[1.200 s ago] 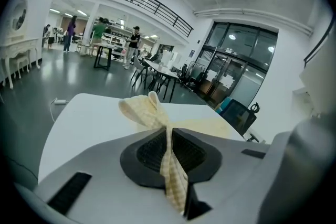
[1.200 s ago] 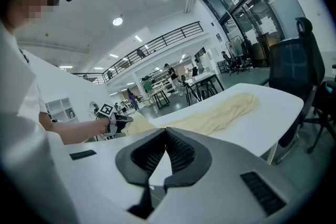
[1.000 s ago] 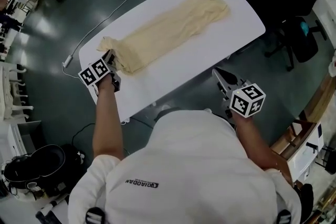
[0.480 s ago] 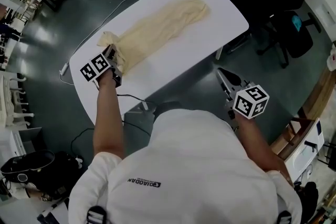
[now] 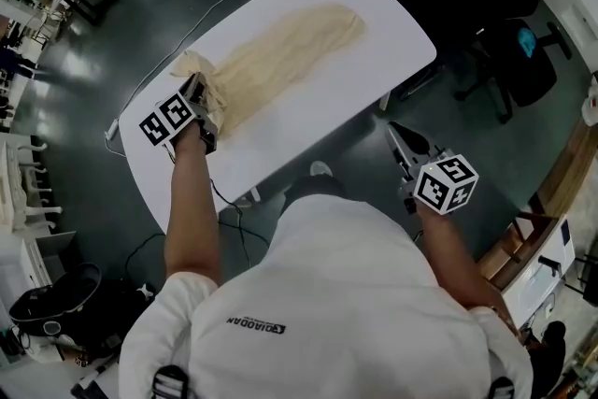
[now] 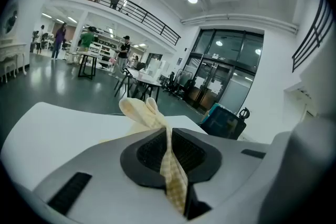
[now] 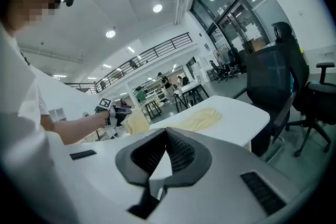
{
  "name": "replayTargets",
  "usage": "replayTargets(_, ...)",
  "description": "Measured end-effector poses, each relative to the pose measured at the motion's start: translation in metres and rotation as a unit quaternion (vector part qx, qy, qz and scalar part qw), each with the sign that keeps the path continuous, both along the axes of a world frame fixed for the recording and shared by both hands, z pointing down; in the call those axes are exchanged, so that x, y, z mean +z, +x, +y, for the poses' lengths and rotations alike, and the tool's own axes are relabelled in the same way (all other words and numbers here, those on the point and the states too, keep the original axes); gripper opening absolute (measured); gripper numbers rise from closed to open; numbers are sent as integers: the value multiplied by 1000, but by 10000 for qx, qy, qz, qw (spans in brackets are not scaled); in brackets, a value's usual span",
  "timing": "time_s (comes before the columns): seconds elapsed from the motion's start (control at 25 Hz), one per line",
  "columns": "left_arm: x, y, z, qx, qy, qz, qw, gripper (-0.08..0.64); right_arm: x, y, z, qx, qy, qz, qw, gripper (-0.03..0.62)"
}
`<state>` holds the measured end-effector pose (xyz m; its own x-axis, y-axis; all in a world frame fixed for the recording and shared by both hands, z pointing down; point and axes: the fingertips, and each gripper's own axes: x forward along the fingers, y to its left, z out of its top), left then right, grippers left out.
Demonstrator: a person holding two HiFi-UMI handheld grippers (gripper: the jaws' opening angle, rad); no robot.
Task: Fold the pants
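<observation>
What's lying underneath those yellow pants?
Only the white table shows around the pants. Whatever lies directly beneath the cloth is covered. The left gripper pinches their near end.

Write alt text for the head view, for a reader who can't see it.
From above, a person in a white shirt clamps the left gripper on the near end of cream pants stretched along a white table. The right gripper hangs empty over the dark floor beside it.
</observation>
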<state>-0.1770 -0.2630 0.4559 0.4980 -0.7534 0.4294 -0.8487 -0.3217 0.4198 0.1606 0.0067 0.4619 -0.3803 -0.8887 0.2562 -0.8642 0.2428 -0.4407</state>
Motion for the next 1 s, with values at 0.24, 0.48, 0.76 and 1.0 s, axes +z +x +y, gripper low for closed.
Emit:
replayTargets(0.24,-11,21,-16,21,173,92,9998,57,-10,13,-45,-222,63,263,9994,18)
replayTargets(0.48,-29,38,-40,205,258,186,9993,57,-22,11,-112,-458,83,350,9983,18)
replayTargets(0.76,-33,87,-70,383,405,157,9983,55,-9,21,-184,-788,108,262,9965,18)
replayTargets(1.0,-18,120,-78,215,285,-90,9993,55,-2,33,-228,-1326,117,127,9910,18)
